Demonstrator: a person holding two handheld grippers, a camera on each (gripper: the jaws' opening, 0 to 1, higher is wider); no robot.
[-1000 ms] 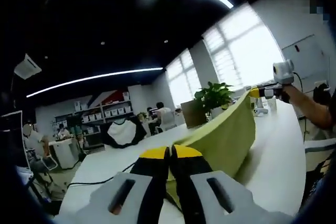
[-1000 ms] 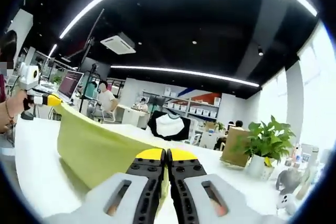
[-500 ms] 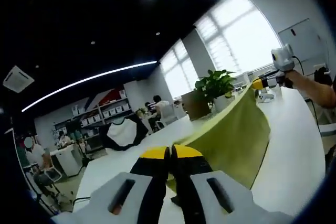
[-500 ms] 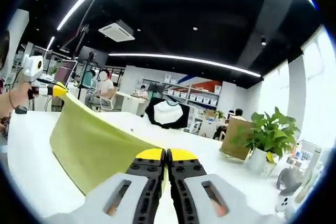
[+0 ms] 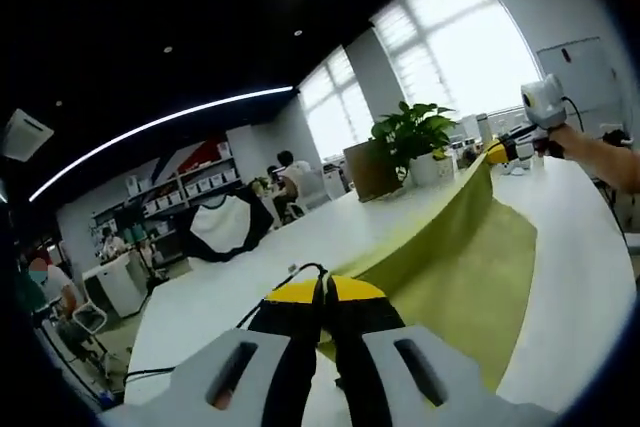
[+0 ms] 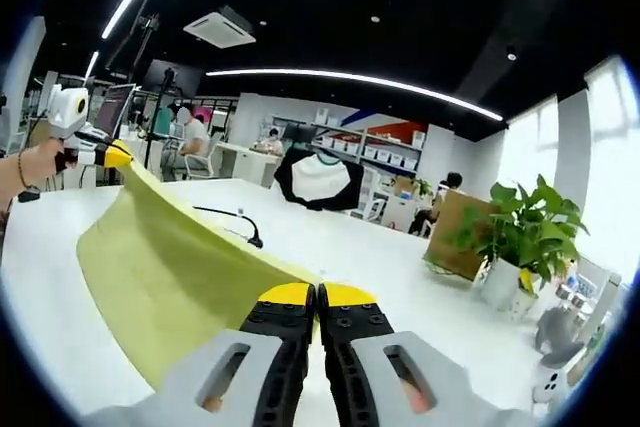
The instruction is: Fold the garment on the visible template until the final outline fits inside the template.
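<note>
**Yellow-green garment stretched between two grippers above the table**

The yellow-green garment [image 5: 450, 247] is soft, light cloth: it sags between its held corners and drapes onto the white table [image 5: 200, 307], so it is best held at corners or edges. The left gripper [image 5: 322, 292] has its jaws closed on one corner; the right gripper [image 6: 318, 297] pinches the other. Both hands are held apart at a similar height, keeping the top edge taut. A potted plant [image 6: 510, 237] stands nearby.
</note>
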